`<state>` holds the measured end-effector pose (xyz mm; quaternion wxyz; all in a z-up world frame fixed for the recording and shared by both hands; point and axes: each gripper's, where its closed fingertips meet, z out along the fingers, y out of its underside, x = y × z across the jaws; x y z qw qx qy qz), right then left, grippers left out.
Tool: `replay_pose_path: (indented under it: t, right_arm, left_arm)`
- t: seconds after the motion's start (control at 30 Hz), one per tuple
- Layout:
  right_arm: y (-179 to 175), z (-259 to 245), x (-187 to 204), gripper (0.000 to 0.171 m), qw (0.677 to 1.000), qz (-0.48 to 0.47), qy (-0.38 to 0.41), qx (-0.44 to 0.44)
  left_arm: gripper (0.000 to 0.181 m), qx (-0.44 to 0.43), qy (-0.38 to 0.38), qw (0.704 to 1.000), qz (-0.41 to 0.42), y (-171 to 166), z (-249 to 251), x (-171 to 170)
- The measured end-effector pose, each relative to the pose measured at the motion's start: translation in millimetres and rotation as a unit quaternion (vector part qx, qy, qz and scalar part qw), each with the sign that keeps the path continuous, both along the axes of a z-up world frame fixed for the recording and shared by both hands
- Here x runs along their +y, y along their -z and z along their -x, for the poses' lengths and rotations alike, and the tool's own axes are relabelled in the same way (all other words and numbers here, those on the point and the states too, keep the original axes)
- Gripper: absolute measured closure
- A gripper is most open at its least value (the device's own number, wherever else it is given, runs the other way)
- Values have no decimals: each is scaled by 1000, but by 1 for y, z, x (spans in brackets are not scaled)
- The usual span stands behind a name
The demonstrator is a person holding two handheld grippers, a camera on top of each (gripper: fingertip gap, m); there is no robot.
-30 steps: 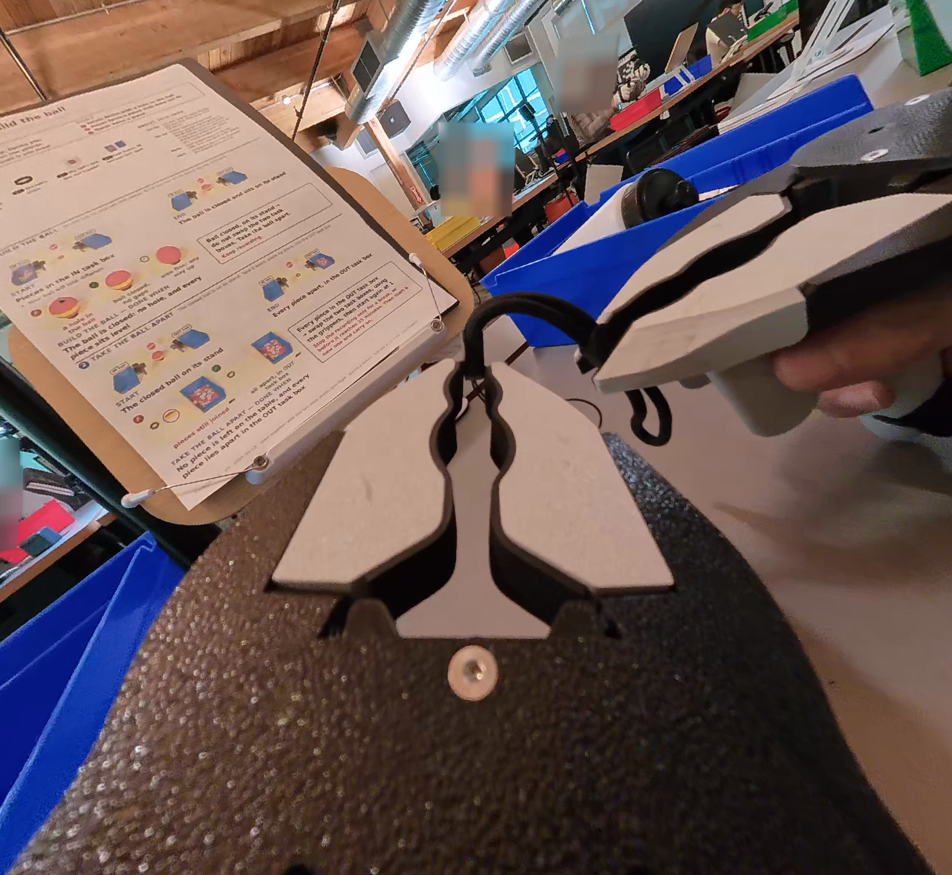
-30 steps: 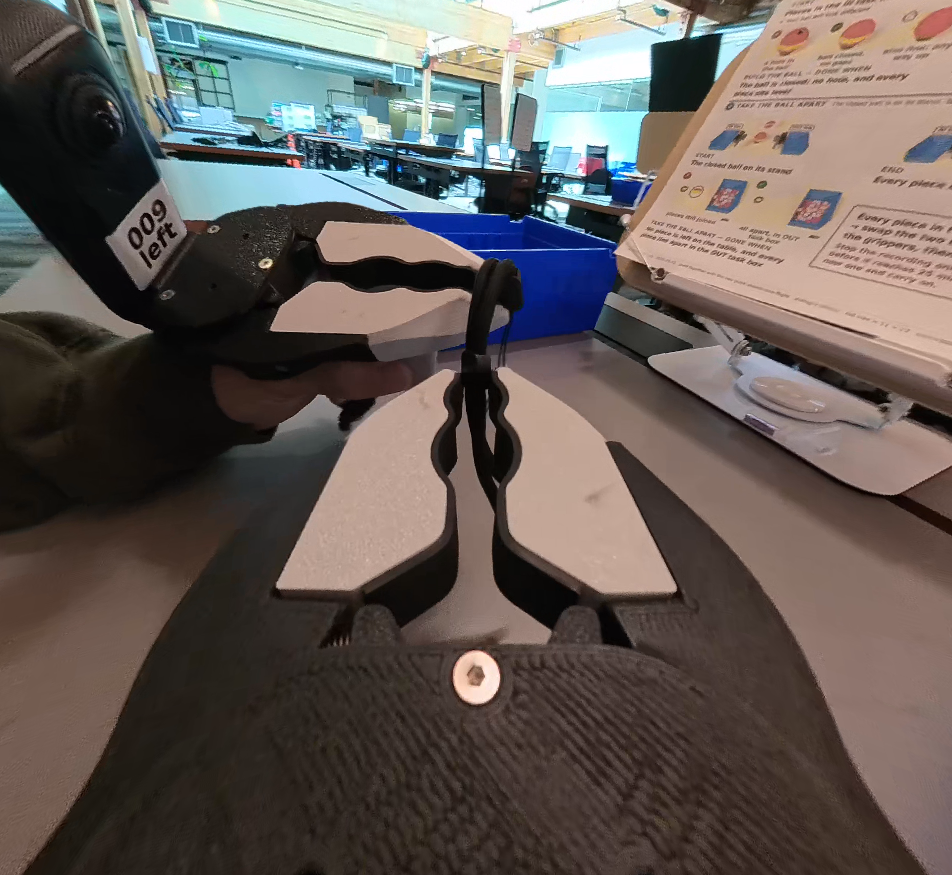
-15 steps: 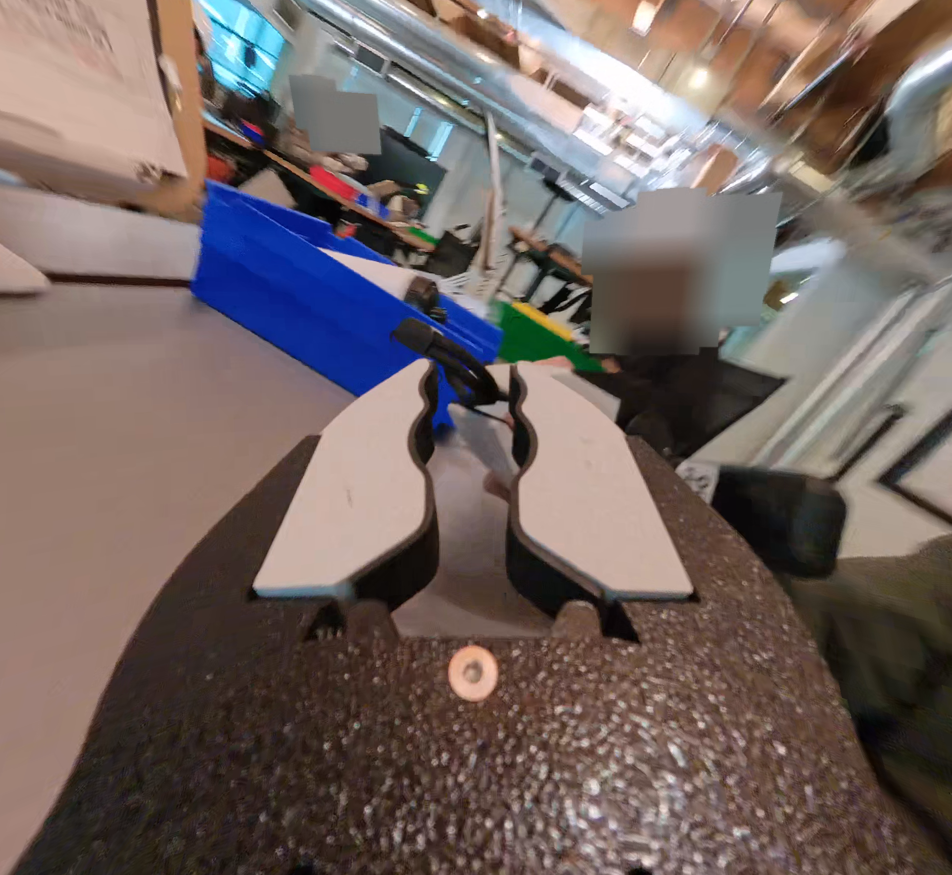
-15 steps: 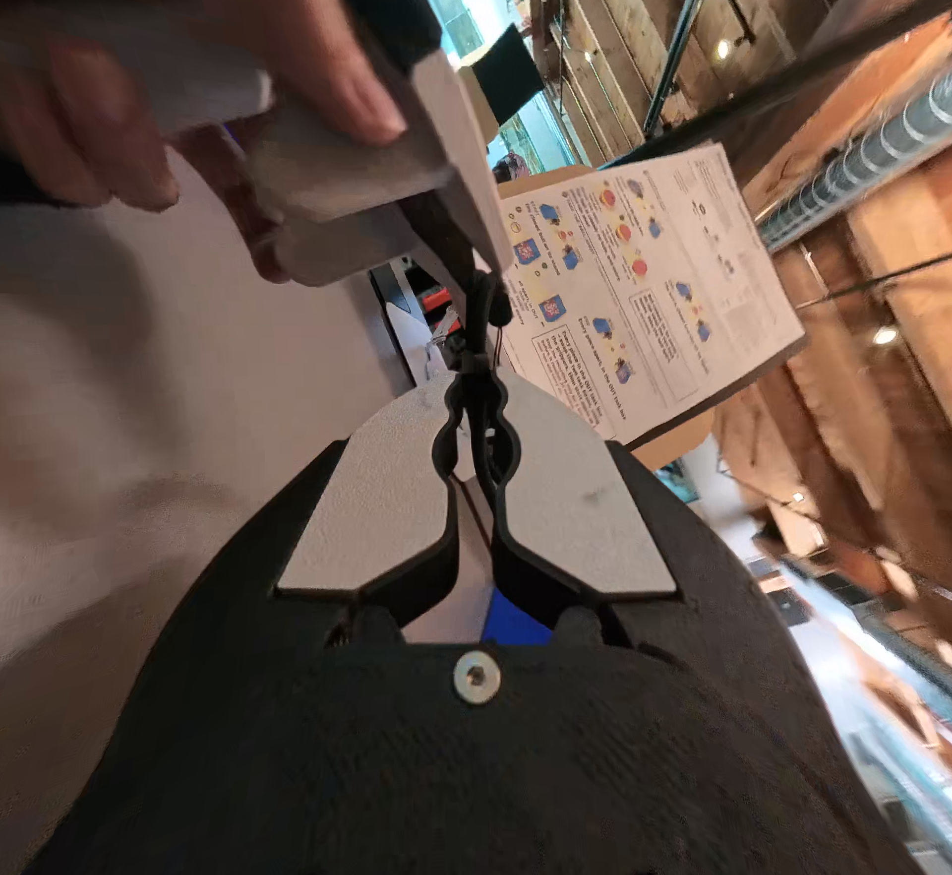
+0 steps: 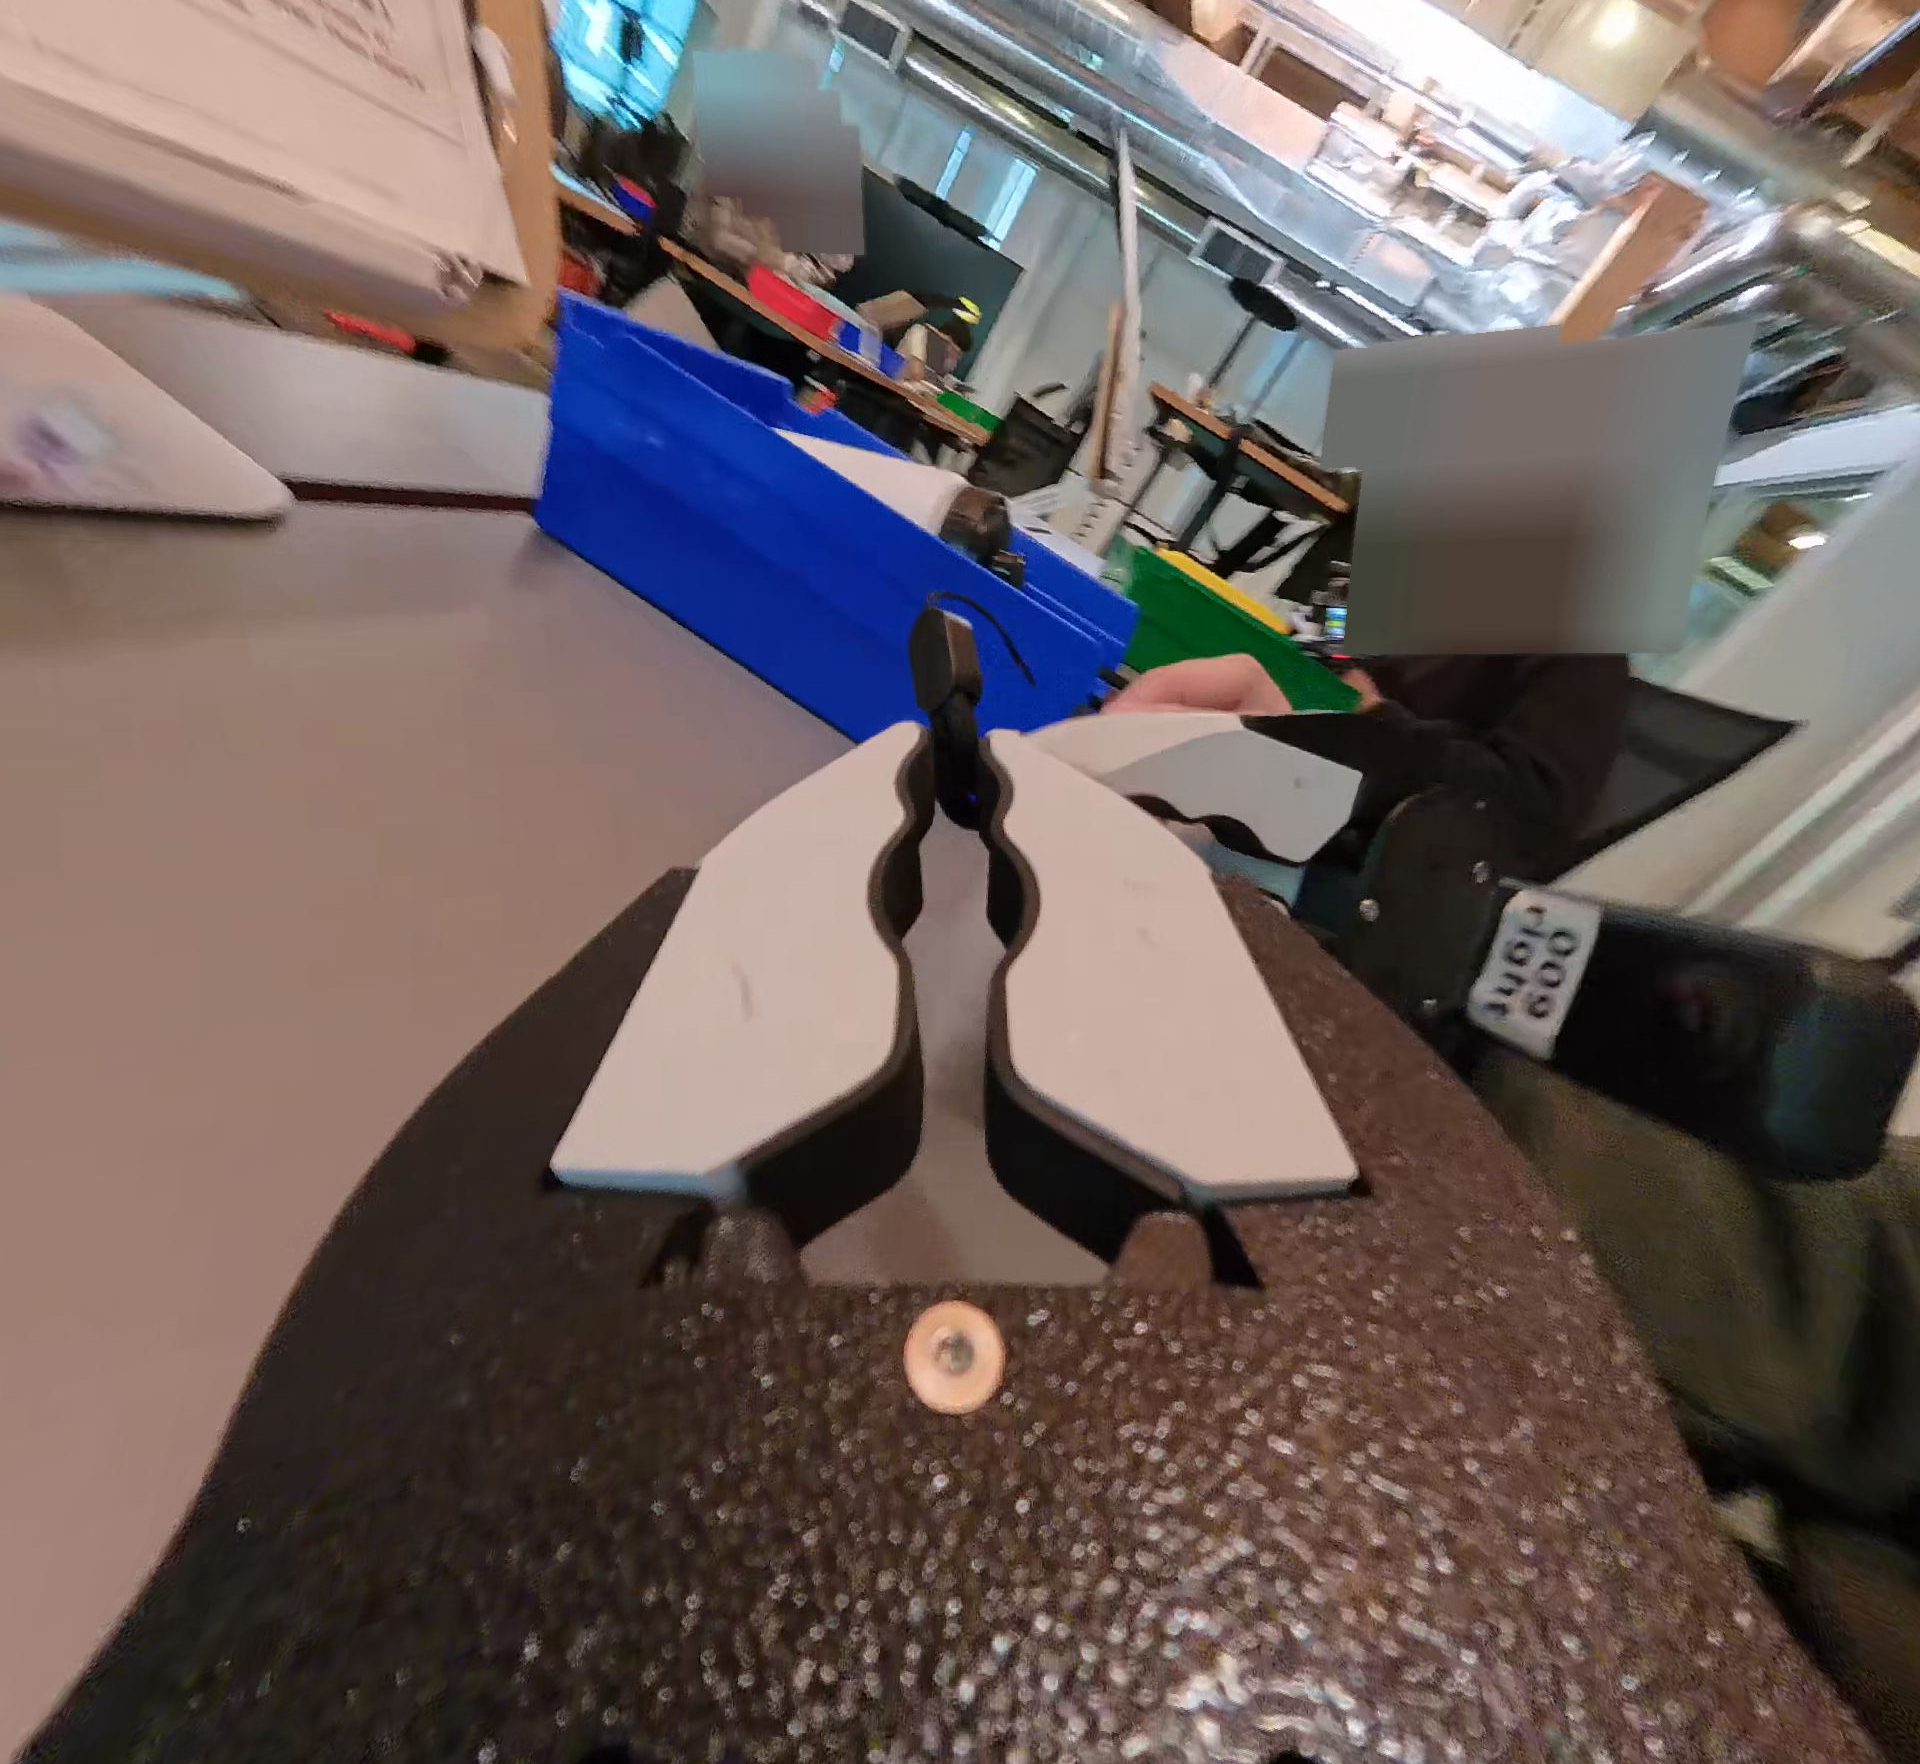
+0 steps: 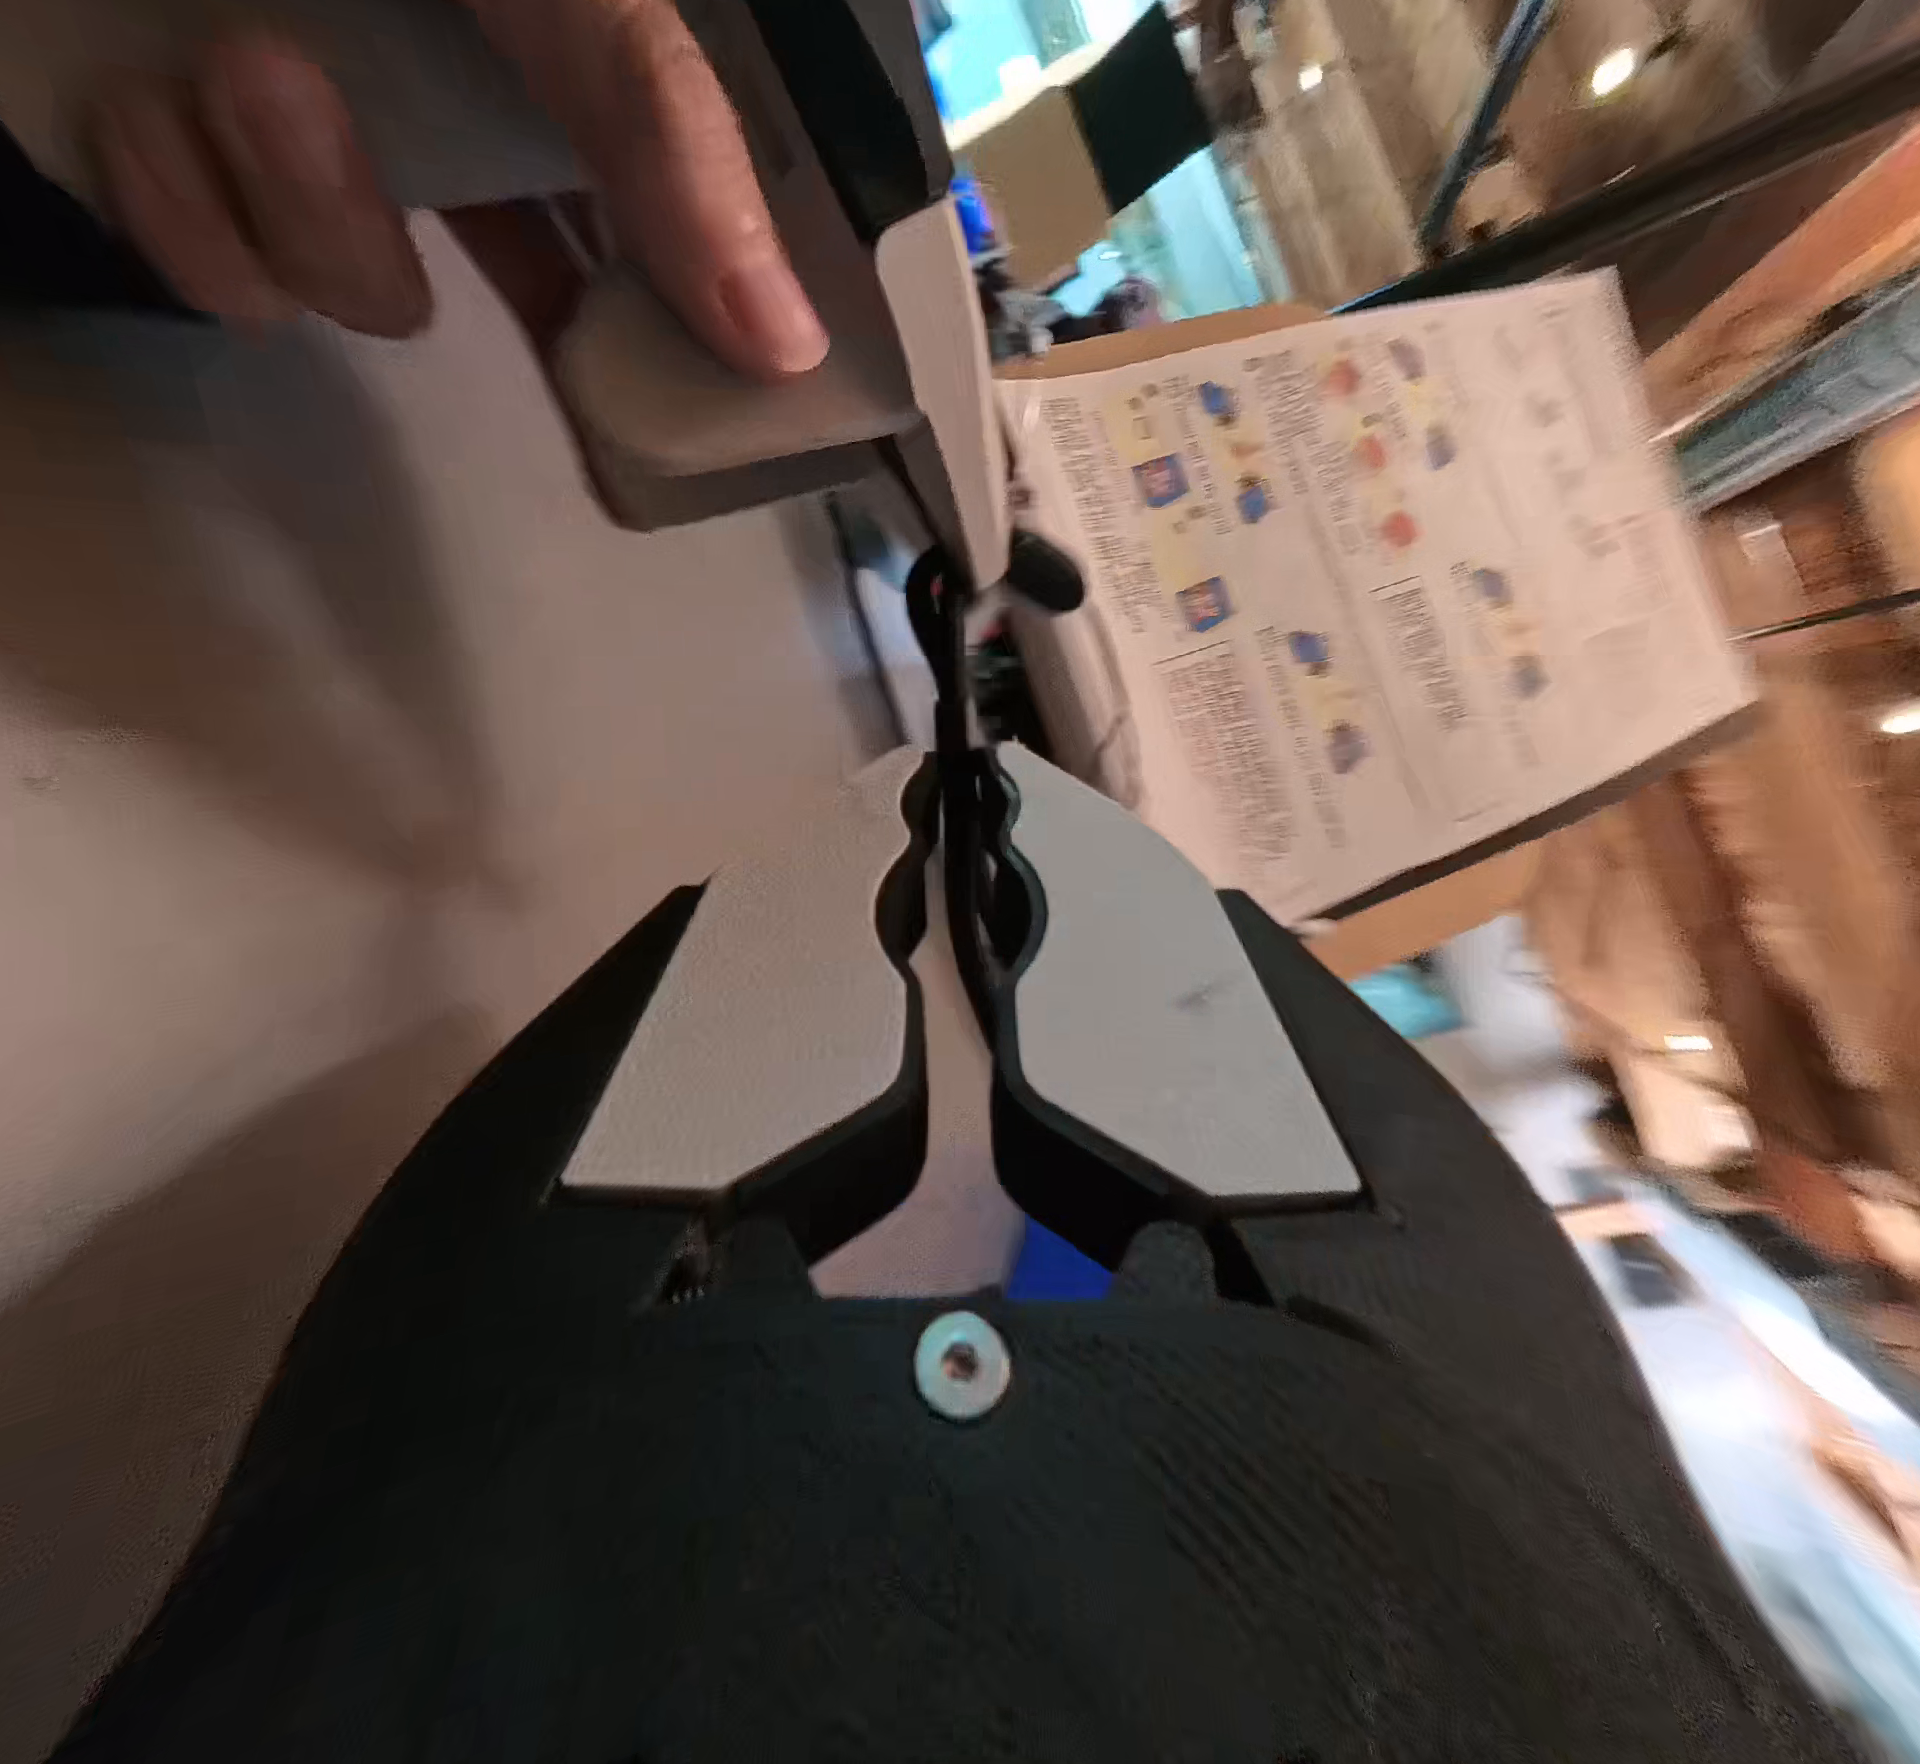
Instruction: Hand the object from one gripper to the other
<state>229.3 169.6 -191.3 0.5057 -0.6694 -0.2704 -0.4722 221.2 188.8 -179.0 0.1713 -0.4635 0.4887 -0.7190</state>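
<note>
The object is a thin black elastic loop (image 5: pixel 943 675). In the left wrist view my left gripper (image 5: pixel 954 753) is shut on its lower part, and the rest stands up above the tips. My right gripper (image 5: pixel 1195 784) lies just right of it, fingers pointing at the loop. In the right wrist view my right gripper (image 6: pixel 961 764) is shut on the same loop (image 6: pixel 971 841), which runs between its fingers. The loop stretches up to the left gripper's fingertips (image 6: pixel 951 467), held by a hand (image 6: pixel 623 104). Both grippers hold the loop above the grey table (image 5: pixel 312 779).
A blue bin (image 5: pixel 748 551) with a white roll in it stands behind the grippers. A clipboard with an instruction sheet (image 6: pixel 1351 571) stands on a white base (image 5: pixel 94 447) at the table's back. A person (image 5: pixel 1507 727) sits behind the right gripper.
Both grippers have turned and swung together with the loop between them. The left gripper's fingers were apart half a second ago and are now closed on the loop.
</note>
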Motion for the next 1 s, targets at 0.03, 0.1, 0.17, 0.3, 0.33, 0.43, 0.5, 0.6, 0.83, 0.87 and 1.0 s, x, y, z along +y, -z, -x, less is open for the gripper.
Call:
replay_pose_path:
  t: [0.03,0.1,0.17,0.3,0.33,0.43,0.5,0.6,0.83,0.87,1.0]
  right_arm:
    - [6,2,1,156,999,3,-14,48]
    - [0,9,0,143,988,-30,-59,139]
    - [-15,12,-5,140,964,-75,-103,234]
    - [-34,6,-17,136,945,-119,-126,278]
    - [-32,5,-18,136,954,-109,-118,251]
    - [-34,9,-19,140,978,-97,-103,151]
    - [-32,12,-17,145,990,-78,-85,76]
    - [-20,14,-12,147,998,-28,-58,-26]
    - [-15,11,-10,162,996,6,-35,-84]
    - [-16,10,-10,162,996,4,-32,-79]
    - [-35,0,-16,163,995,-83,-22,47]
  left_arm:
    - [175,-14,-21,1000,-16,-2,0,5]
    - [175,-56,-57,996,-50,-10,2,14]
    - [176,-92,-80,987,-106,-15,6,17]
    - [176,-143,-66,960,-231,-21,13,2]
    - [176,-152,-63,948,-272,-20,14,-2]
    - [176,-167,-67,896,-405,-8,14,-10]
    - [176,-166,-61,867,-467,2,12,-17]
    - [176,-159,-44,858,-486,10,11,-26]
    - [176,-148,-41,857,-492,13,10,-30]
    - [175,-150,-43,858,-489,12,10,-30]
    - [166,-181,-75,886,-419,-7,13,-24]
